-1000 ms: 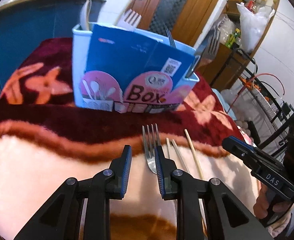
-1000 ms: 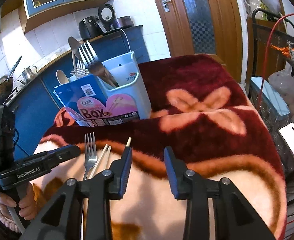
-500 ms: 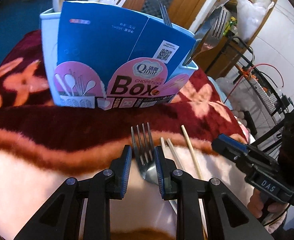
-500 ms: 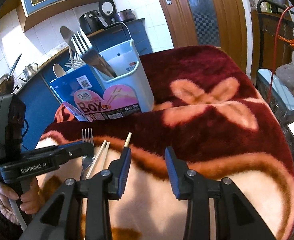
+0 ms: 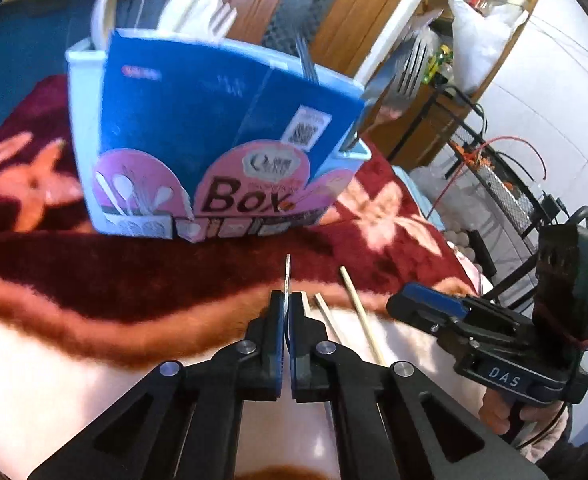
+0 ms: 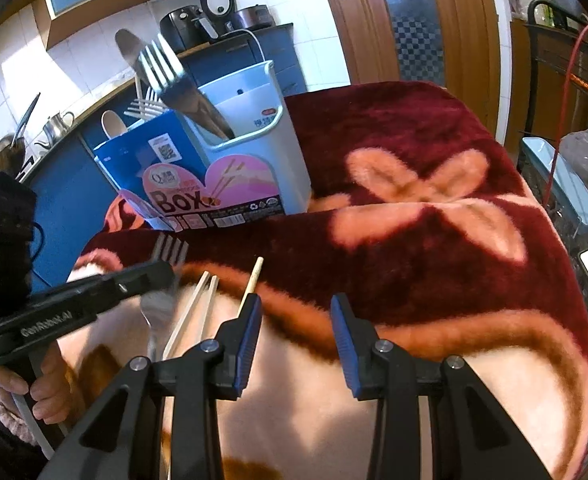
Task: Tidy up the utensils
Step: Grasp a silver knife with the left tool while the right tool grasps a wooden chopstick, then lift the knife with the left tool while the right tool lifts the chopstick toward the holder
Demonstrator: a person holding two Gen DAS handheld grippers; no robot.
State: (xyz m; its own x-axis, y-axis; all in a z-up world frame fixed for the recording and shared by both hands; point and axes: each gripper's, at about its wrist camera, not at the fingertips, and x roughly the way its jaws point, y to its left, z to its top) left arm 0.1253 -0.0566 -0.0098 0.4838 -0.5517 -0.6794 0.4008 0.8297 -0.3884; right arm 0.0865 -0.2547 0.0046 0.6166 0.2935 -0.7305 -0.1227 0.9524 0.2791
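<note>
One fork (image 5: 287,280) is pinched edge-on in the left gripper (image 5: 286,300), whose jaws have just been closing on it — its tines poke out ahead, over the blanket (image 5: 94,280) near its front edge. To do this well, lift it straight up before swinging toward the holder (image 5: 86,120) at the blanket's far side, keeping the squeeze firm so the thin metal doesn't swivel. The right gripper (image 6: 296,304) hangs unclenched and empty beside three chopsticks (image 6: 198,304) — keep it out of the way.
</note>
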